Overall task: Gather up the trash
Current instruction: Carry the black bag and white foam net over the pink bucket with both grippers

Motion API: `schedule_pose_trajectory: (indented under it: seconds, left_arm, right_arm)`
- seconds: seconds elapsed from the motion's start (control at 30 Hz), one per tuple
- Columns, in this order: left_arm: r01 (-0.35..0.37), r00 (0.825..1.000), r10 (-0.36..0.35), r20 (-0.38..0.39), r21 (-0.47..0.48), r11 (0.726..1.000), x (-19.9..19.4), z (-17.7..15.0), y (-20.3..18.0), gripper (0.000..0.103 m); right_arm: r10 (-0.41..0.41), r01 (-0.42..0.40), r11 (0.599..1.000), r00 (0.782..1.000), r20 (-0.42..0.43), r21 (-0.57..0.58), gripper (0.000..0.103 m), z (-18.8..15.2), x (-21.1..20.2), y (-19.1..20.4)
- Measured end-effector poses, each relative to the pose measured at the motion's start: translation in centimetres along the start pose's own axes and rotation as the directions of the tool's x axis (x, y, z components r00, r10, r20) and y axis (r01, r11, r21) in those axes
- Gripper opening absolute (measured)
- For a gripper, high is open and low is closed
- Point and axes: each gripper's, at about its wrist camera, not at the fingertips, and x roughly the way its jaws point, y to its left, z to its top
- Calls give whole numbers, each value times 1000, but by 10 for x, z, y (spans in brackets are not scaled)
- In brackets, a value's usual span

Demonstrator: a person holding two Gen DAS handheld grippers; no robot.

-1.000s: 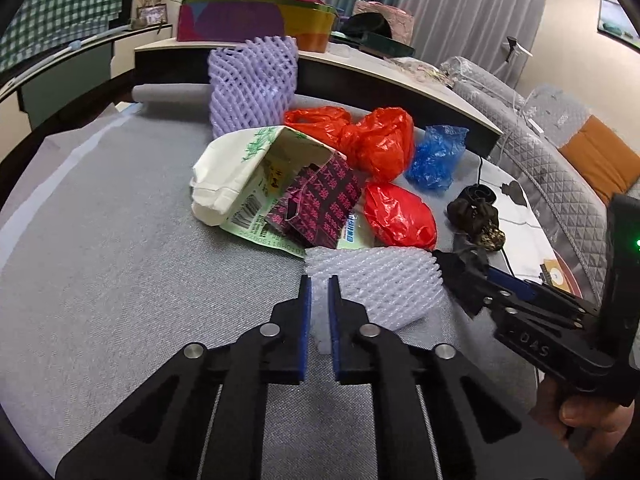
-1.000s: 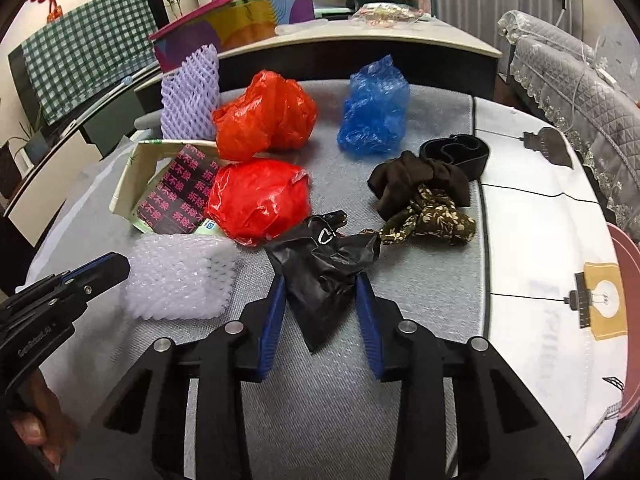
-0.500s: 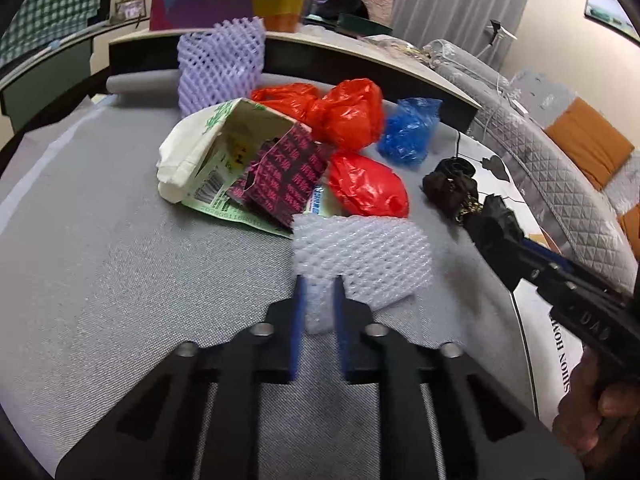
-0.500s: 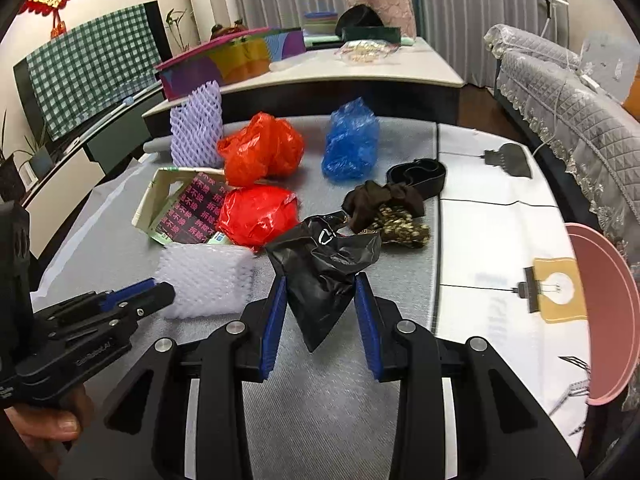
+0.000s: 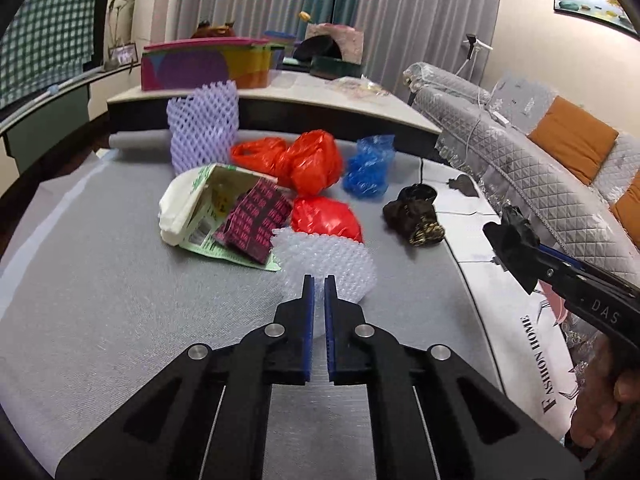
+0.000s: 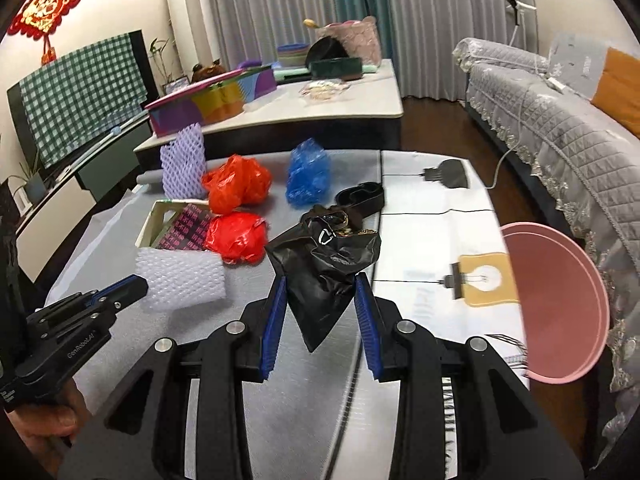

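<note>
The left gripper [image 5: 318,280] pinches the near edge of a white foam net [image 5: 325,261], its jaws almost together on it after closing in. The right gripper [image 6: 320,280] clamps a crumpled black plastic bag [image 6: 326,266], which hangs between its blue pads [image 6: 275,320] above the grey tablecloth [image 5: 100,272]. More trash lies behind – red bags [image 6: 236,236], a blue bag [image 6: 308,174], a purple foam net [image 5: 204,124] and a torn carton [image 5: 224,208]. A pink basin [image 6: 560,304] sits at the table's right edge.
</note>
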Motion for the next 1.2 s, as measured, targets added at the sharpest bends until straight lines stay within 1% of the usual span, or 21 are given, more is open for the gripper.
schedule_pose_trajectory:
  seconds: [0.23, 0.6, 0.9, 1.0, 1.2]
  left_arm:
    - [27, 999, -28, 40, 27, 999, -12, 5, -24, 5]
    - [96, 993, -102, 59, 95, 991, -5, 11, -74, 5]
    - [162, 983, -174, 62, 165, 973, 7, 15, -126, 5]
    - [184, 979, -197, 59, 182, 966, 12, 16, -142, 5]
    - [230, 968, -245, 47, 215, 949, 20, 18, -171, 5]
  right_arm:
    - [-53, 53, 998, 998, 35, 21, 35, -2, -23, -19]
    - [-133, 127, 987, 989, 58, 95, 35, -3, -44, -66]
    - [-192, 180, 972, 979, 65, 148, 35, -4, -50, -107]
    - [-221, 208, 965, 973, 67, 162, 35, -4, -52, -122]
    - [-276, 254, 940, 959, 70, 229, 35, -3, -57, -162]
